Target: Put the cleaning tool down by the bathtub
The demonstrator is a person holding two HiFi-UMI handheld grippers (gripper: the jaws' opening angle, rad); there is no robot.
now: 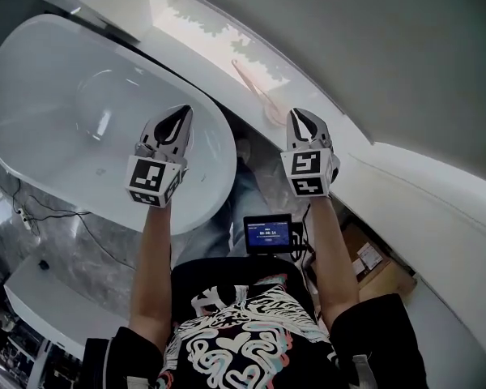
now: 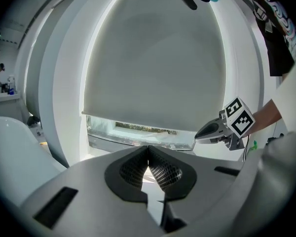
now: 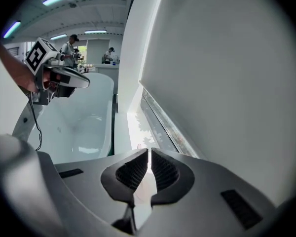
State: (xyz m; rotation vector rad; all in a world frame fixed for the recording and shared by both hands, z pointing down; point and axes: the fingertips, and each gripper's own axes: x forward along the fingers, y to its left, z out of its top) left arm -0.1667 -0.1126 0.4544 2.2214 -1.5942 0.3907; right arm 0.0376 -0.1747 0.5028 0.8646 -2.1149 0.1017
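Tub: a big white bathtub is filling the left of the head view. It's looking empty inside, no water showing.
Ledge: a sunlit window ledge is running along the far side of the tub, left to right, under a drawn blind.
L gripper: the left gripper is hovering over the tub's right rim. In the left gripper view its claw is pressing together at the tips w/ nothing btwn.
R gripper: the right gripper is hovering right of the tub, close to the ledge's right end. Its claw is sitting pressed together w/ only a hairline slit, pinching nothing.
Screen: a small lit screen is hanging at the person's waist, btwn the two forearms.
Tool: the cleaning tool, a thin pinkish handle w/ a pad at its near end, is lying flat on the ledge. It's far-right of the tub, just beyond the right gripper's tips and touching neither gripper.
Done: by my read the task is looking finished. The tool is sitting down beside the tub and both claws are carrying nothing.
Left: prob. nothing on the tool itself. At most the person is needing to bring both grippers back toward the body.
Unsure: can't tell whether the pad end is overhanging the ledge edge.
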